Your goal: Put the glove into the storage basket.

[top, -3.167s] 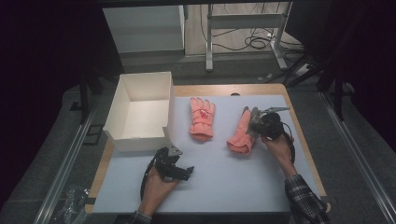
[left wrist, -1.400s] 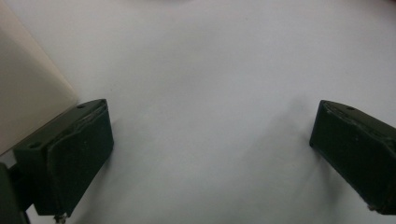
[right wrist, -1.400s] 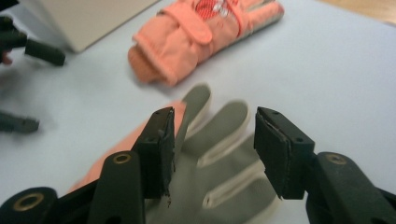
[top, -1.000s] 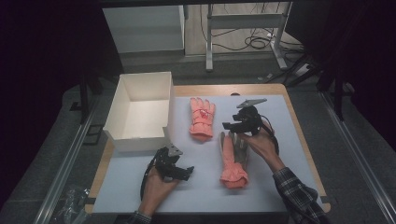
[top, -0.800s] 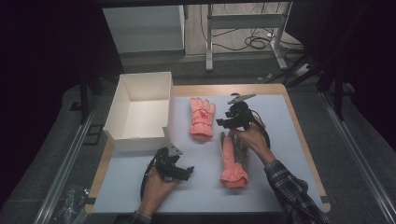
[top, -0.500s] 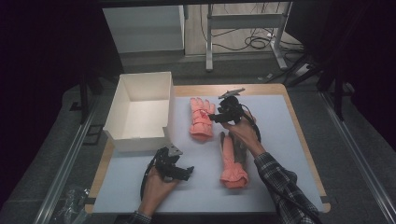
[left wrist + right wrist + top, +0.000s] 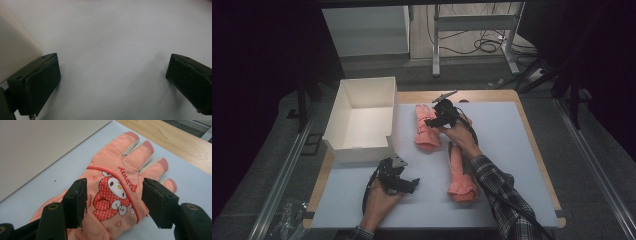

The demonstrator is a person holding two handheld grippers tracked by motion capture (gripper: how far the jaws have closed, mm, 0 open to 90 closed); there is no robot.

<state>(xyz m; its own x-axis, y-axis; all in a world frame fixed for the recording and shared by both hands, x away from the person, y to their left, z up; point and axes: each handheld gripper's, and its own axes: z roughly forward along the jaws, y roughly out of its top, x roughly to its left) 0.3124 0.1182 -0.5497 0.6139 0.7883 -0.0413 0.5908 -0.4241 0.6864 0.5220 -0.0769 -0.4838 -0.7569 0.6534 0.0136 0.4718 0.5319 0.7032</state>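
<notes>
Two pink gloves lie on the pale blue mat [image 7: 512, 150]. The far glove [image 7: 426, 131], printed with a cartoon bunny [image 7: 112, 162], lies beside the white box [image 7: 362, 150]. My right gripper [image 7: 432, 121] hovers just over its back, and its jaws [image 7: 115, 187] straddle the print without pressing on it. They are open and have just opened a little wider. The second glove [image 7: 460, 172] lies nearer the front, under my right forearm. My left gripper [image 7: 408, 183] rests on the mat near the box's front corner, open with nothing between its jaws [image 7: 112, 72].
The box is open-topped and empty, at the mat's left; its wall [image 7: 12, 50] shows next to the left jaw, and also [image 7: 37, 145] beyond the glove. The table's wooden edge [image 7: 175, 142] runs past the glove's fingertips. Dark floor and cables surround the table.
The right gripper carried one glove toward the front, left it there, then moved left and slightly down to the glove by the box. The left gripper has stayed still.
</notes>
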